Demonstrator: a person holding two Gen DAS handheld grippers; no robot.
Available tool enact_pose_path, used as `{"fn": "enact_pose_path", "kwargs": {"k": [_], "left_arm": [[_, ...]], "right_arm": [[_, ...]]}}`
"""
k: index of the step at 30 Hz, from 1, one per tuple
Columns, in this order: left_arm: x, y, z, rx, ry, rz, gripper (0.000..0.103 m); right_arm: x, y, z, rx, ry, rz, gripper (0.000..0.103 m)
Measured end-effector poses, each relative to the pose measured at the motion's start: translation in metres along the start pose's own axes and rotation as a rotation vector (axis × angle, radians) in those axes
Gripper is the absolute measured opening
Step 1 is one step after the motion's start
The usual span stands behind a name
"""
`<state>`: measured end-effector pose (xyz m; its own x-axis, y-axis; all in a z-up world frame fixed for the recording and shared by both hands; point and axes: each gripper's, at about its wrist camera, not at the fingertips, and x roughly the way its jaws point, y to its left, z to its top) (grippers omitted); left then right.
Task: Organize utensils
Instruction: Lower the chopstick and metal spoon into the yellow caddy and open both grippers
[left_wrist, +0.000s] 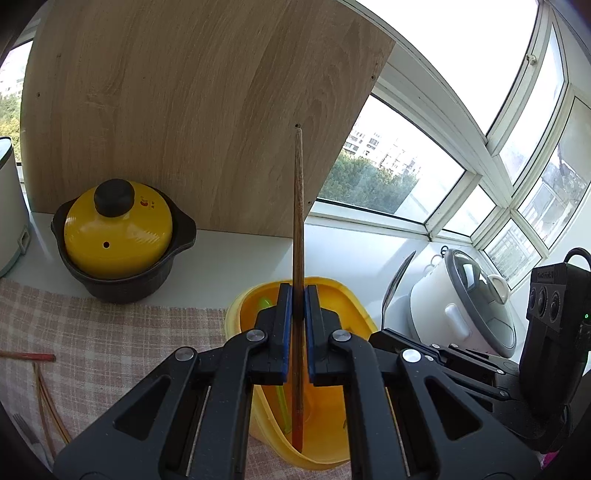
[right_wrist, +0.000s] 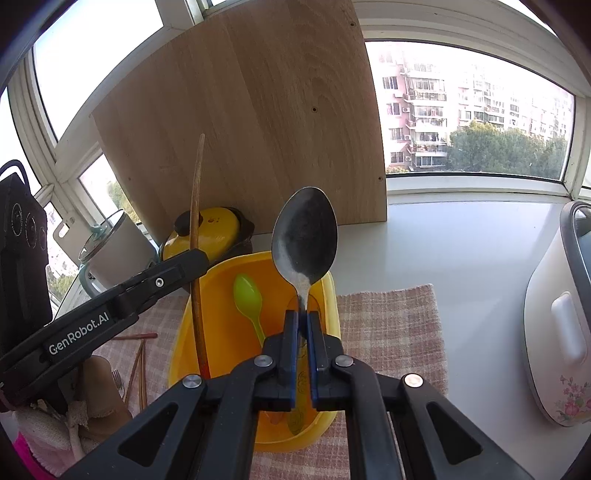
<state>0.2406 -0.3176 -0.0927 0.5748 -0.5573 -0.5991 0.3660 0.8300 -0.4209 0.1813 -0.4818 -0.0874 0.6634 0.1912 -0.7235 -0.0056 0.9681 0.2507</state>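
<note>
The left gripper is clamped on a wooden chopstick, its lower end inside the yellow bin (a green spoon lies there). The right gripper pinches a metal spoon, bowl up, above the bin.

Both wrist cameras look steeply down, close over the shared yellow tub.
</note>
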Motion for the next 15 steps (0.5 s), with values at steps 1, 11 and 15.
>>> {"fn": "enact_pose_path", "kwargs": {"k": [1, 11, 15], "left_arm": [[-0.0003, -0.0002, 0.0002, 0.006, 0.001, 0.004, 0.004], [-0.0032, -0.0014, -0.0037, 0.046, 0.016, 0.023, 0.004], [-0.0072, 0.0001, -0.0033, 0.042, 0.011, 0.032, 0.004]], "right_arm": [[0.0004, 0.0001, -0.0004, 0.001, 0.002, 0.0, 0.002], [0.0028, 0.001, -0.0032, 0.008, 0.025, 0.0, 0.002], [-0.0014, 0.0002, -0.0028, 0.014, 0.02, -0.012, 0.014]]}}
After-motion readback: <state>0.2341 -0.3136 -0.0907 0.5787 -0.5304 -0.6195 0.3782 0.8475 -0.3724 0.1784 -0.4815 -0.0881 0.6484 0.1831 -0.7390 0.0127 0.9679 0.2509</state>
